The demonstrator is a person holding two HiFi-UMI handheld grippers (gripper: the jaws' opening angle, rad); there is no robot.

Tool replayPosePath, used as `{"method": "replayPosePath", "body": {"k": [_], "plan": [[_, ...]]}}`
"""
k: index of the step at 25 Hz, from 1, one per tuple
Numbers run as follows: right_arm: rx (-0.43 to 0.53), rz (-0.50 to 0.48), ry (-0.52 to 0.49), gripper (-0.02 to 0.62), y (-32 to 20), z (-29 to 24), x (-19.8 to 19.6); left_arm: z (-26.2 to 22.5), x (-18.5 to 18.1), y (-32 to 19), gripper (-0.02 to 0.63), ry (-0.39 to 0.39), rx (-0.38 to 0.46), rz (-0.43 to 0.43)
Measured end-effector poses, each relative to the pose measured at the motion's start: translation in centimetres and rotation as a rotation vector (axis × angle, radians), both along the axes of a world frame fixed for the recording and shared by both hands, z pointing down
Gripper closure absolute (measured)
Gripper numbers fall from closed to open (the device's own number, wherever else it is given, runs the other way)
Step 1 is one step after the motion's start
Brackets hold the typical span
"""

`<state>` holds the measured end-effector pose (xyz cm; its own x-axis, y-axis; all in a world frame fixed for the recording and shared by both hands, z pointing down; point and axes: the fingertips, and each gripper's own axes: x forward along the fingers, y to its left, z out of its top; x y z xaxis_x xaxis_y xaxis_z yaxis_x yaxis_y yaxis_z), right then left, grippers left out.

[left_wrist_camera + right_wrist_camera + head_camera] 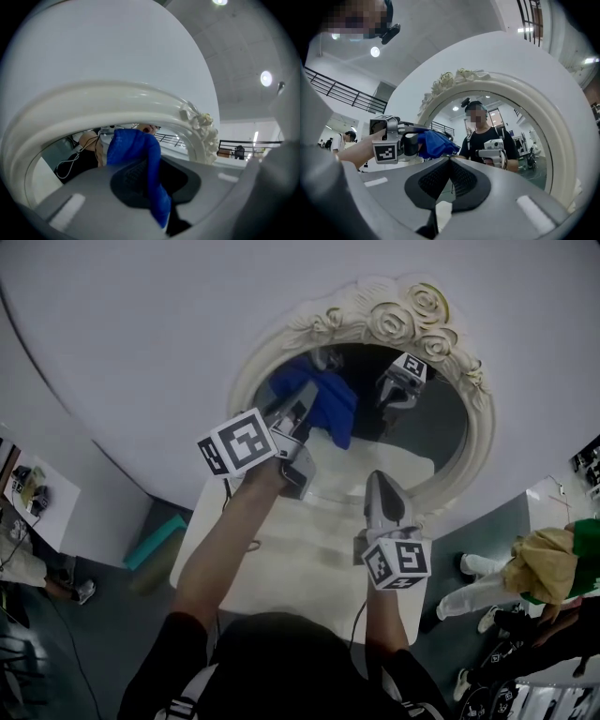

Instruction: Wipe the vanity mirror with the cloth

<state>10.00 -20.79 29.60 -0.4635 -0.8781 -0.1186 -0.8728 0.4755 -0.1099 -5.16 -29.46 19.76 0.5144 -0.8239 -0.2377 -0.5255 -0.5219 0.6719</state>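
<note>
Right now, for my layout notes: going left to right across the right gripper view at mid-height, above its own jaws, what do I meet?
left gripper → blue cloth it grips → person's reflection → mirror frame, right side.

Overhead plus 2 close-ups (shared mirror (441,432))

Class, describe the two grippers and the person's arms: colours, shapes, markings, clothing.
Both the left gripper and right gripper are grey with dark ribbed pads, each bearing a white cube of black square markers. The person wears a black short-sleeved top.
</note>
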Motion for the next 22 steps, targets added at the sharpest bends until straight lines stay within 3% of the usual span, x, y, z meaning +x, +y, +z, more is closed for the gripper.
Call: {"method": "replayPosePath", "body": {"k": [10, 22], "plan": [[0.006, -0.003, 0.015, 0.595, 1.5, -0.3, 0.1, -4.6, 1.9, 0.3, 0.566, 0.016, 0.067, 0.033], [-0.028, 0.008, 0.049, 0.595, 2.4, 1.3, 0.9, -7.2, 3.6, 0.7, 0.566, 0.131, 0.109, 0.064]]}}
